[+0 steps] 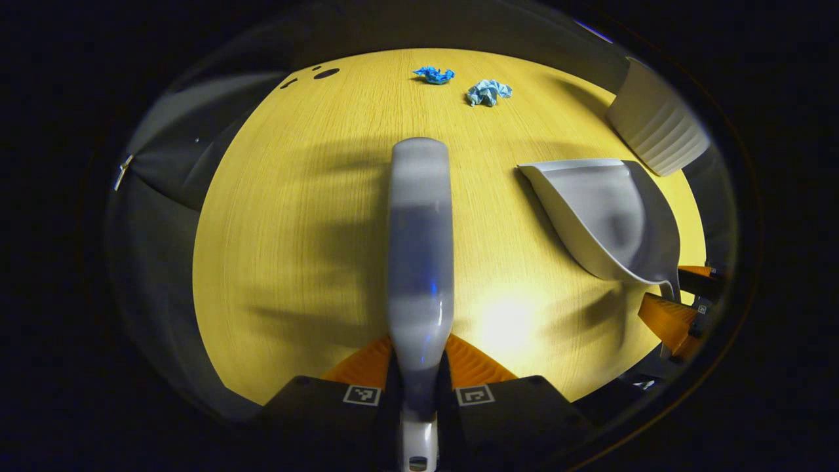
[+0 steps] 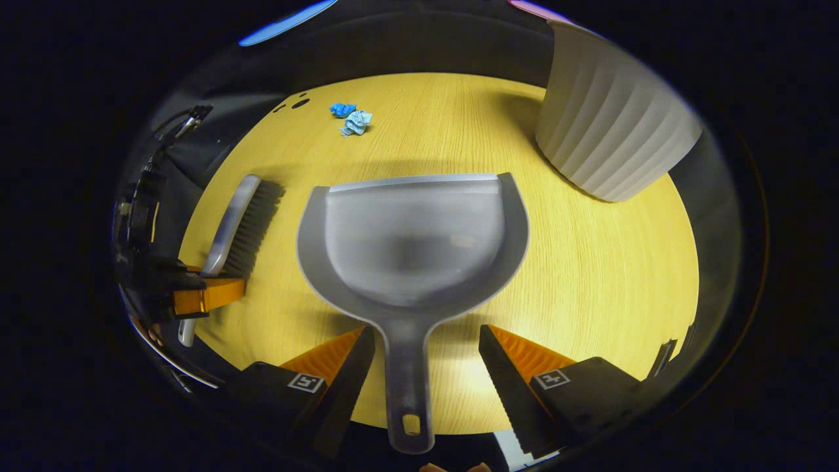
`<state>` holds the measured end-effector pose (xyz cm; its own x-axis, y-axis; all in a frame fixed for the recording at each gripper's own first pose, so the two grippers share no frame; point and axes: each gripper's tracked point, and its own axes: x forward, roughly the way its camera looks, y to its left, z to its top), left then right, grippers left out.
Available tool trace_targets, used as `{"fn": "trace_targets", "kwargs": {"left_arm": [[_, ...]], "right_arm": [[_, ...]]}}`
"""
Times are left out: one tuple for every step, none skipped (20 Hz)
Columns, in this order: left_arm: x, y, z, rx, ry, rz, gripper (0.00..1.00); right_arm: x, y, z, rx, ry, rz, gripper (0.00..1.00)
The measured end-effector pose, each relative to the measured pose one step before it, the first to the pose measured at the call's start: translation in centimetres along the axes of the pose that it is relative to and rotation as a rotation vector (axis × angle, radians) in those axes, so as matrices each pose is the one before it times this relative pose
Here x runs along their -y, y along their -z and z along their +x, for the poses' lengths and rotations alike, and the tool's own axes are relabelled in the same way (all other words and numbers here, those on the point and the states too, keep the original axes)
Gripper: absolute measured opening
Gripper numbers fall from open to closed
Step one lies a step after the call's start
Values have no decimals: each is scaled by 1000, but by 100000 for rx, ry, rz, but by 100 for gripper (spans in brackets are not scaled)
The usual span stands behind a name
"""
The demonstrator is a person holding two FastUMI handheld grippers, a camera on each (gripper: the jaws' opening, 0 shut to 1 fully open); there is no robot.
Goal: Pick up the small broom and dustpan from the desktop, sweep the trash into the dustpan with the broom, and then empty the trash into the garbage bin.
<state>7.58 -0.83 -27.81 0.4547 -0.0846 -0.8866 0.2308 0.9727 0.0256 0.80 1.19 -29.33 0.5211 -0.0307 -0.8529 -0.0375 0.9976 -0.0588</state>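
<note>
Left gripper view gives us the small broom (image 1: pixel 420 242) running straight up the middle, its handle pinched between the left gripper (image 1: pixel 419 367)'s two fingers, which are closed on it. So the broom is in hand, poised over the desktop (image 1: pixel 295 262), bristles away from the camera.

Over to the right gripper view: the dustpan (image 2: pixel 413 242) lies flat on the wood, mouth pointing away, handle running back between the fingers of the right gripper (image 2: pixel 426 367). Those fingers stand apart on either side of the handle with a clear gap on both sides, so nothing is gripped yet. Off to the left there, the broom again, with the left gripper clamped on its handle.

By my reading this is the pick-up step, half done: broom taken, dustpan waiting. The next move calls for the right fingers to close square on that narrow handle, then lift without tipping the pan.

The count: one broom, one dustpan, one ribbed white garbage bin (image 2: pixel 613 118) standing at the far right of the desk, and two pieces of trash, a darker blue crumpled scrap (image 1: pixel 433 75) and a paler blue scrap (image 1: pixel 487 92), just beside each other at the far edge, well apart from both tools
</note>
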Motion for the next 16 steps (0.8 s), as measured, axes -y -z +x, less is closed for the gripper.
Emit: {"fn": "trace_targets", "kwargs": {"left_arm": [[-17, 82, 30, 240, 114, -769, 28], [11, -44, 15, 47, 158, -829, 28], [-33, 112, -4, -188, 49, -524, 28], [-19, -41, -24, -212, -149, -57, 27], [47, 82, 13, -234, -372, -6, 29], [24, 0, -9, -66, -828, -872, 28], [-79, 247, 22, -777, -1422, -1799, 28], [47, 17, -48, -124, -1013, -849, 28], [104, 23, -37, 15, -602, 523, 26], [-11, -115, -50, 398, -243, 836, 28], [-86, -21, 25, 103, -113, -123, 27], [-62, -24, 15, 16, 0, -1012, 27], [-112, -9, 51, 45, 0, -823, 27], [-166, -246, 101, 340, -88, -227, 27], [-796, -208, 147, 510, -717, 144, 28], [-569, -323, -46, 264, -180, -465, 29]], "right_arm": [[-77, 31, 634, -1359, -162, -396, 99], [-225, 202, 519, -1728, -612, -970, 99], [-121, 498, 434, -2125, -513, -871, 99], [-124, 186, 373, -1585, -823, -608, 99], [-122, -135, 315, -138, -877, -304, 98], [-11, -342, 109, 559, -74, -247, 93], [-212, -415, 189, 517, -1406, 724, 90], [-129, -212, 207, -376, -1145, 948, 82], [79, 12, -77, -963, 343, 455, 75], [48, -170, -63, 364, -452, -402, 57], [-3, 37, 184, -391, 47, -572, 48], [-89, -121, -372, 61, -571, -1020, 39], [28, 131, 278, -411, -700, -1364, 39], [127, 255, -107, -1244, -602, -1520, 38], [283, 180, -322, 95, -134, -2246, 46], [162, 225, -207, -54, -278, -1374, 36]]}}
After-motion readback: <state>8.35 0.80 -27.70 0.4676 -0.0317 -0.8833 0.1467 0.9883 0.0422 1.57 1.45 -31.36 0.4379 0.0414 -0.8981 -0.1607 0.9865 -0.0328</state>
